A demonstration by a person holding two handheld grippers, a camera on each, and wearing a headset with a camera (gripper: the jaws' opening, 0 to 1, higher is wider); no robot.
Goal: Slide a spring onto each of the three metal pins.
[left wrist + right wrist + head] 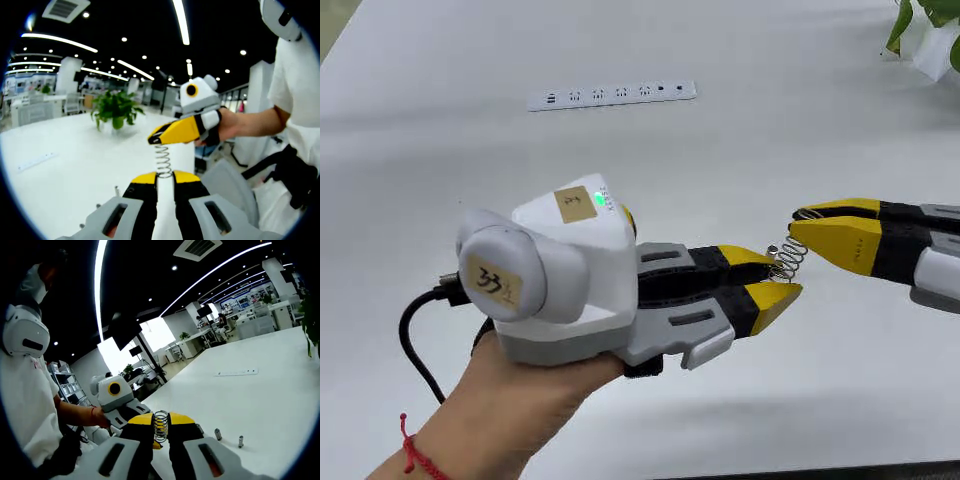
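Spring (787, 258) spans the gap: right hand-held gripper (797, 220) pinches one end; left hand-held gripper (786, 272), jaws nearly together, meets the other, hold unclear.

The left tongs (783, 272) have yellow wedge tips on black ribbed links, set in pale grey slotted plates under a white faceted housing. On that housing, behind the tips, are a tan sticker (575, 205) with a handwritten mark and a green light (599, 200). A black cable (420, 325) leaves the rear. A red cord (415, 455) circles the wrist behind. The right tongs (798, 223) share the yellow, black and grey. The person wears a white short-sleeved shirt (300, 95) and a white headset (22, 337).
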